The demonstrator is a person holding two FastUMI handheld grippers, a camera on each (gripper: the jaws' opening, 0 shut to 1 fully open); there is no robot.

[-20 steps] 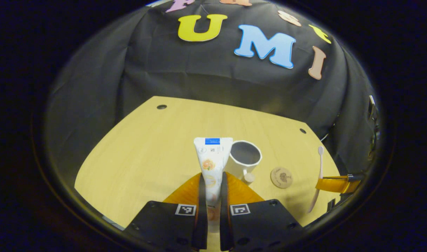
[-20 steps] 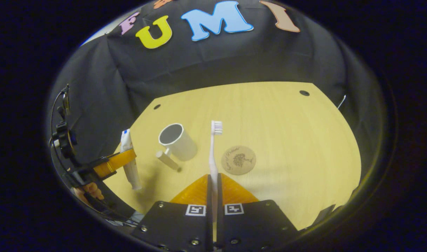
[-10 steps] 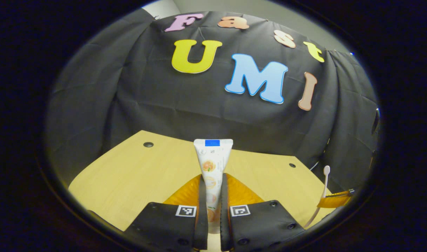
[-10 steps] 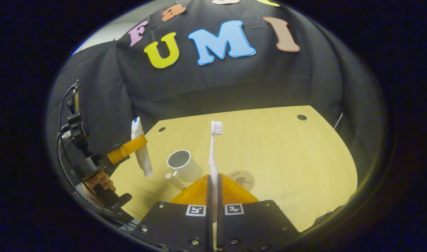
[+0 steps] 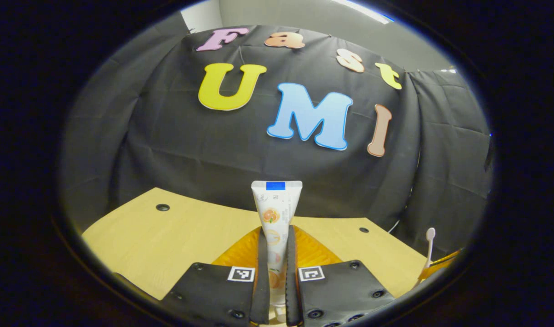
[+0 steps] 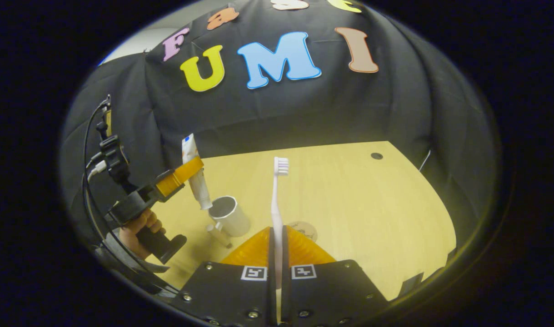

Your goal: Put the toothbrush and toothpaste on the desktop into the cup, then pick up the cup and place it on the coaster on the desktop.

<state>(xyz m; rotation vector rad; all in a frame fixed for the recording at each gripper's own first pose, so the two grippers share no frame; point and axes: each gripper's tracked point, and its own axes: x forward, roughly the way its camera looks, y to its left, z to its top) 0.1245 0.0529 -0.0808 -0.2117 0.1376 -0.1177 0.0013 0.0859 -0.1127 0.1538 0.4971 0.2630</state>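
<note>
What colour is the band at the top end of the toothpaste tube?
Blue, on a white toothpaste tube printed with orange fruit; clearest in the left gripper view.

White toothpaste (image 5: 275, 213) with orange fruit print, white cup (image 6: 231, 218), pale-yellow desktop (image 6: 349, 200).

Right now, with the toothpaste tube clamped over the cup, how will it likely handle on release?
The toothpaste tube hangs cap-down above the white cup, so it should drop in cleanly. Its soft body probably dents slightly under the left gripper. Taller than the cup, it will likely lean on the rim.
</note>
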